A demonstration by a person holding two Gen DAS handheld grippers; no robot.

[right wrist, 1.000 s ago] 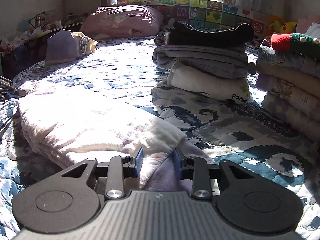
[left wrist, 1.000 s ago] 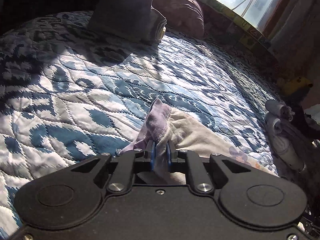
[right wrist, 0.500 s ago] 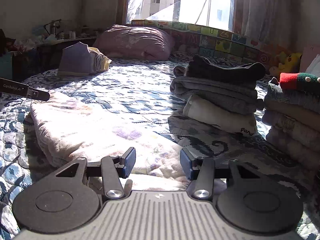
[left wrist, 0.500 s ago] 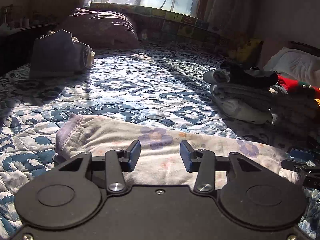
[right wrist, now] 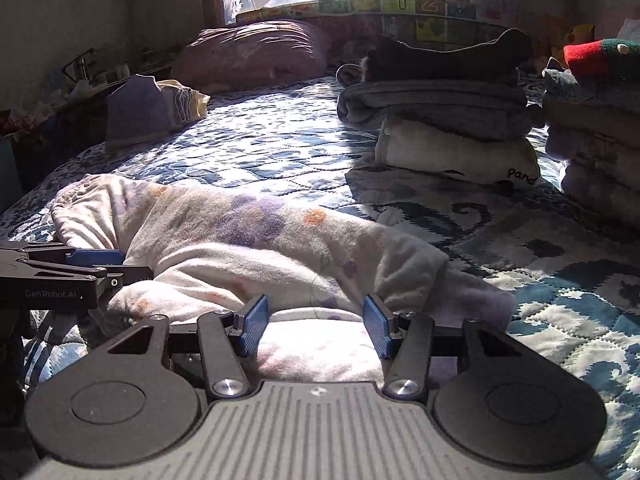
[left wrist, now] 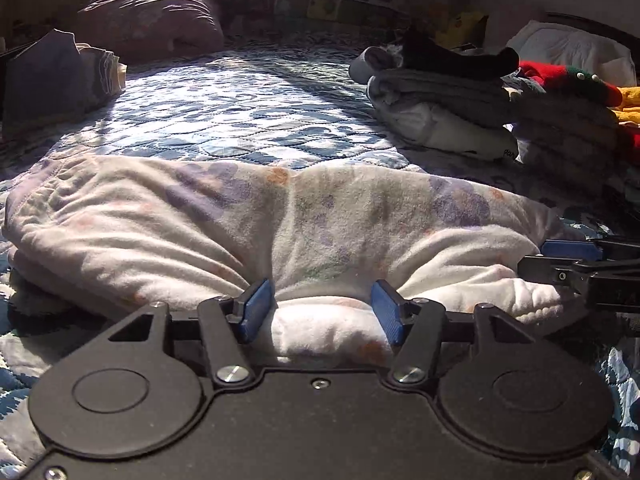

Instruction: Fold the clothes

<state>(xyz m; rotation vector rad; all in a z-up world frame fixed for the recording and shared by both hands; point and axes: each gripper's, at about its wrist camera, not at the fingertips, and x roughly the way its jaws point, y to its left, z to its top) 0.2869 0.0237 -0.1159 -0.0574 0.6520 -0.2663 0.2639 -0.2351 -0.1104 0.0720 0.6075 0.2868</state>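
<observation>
Sitting right at the near edge of the floral garment, the left gripper has both blue pads spread wide with a puffy fold of fabric bulging between them, not pinched. Same deal for the right gripper: jaws apart, cloth mounded up in the gap. That garment lies folded in a long soft bundle across the blue quilted bedspread, purple and orange flowers facing up. Beyond the garment, off to its right, sit 2 stacks of folded clothes, a black piece topping the nearer stack. Beyond the garment on its left is a small folded purple pile; further back, a pink pillow lies under the window.
</observation>
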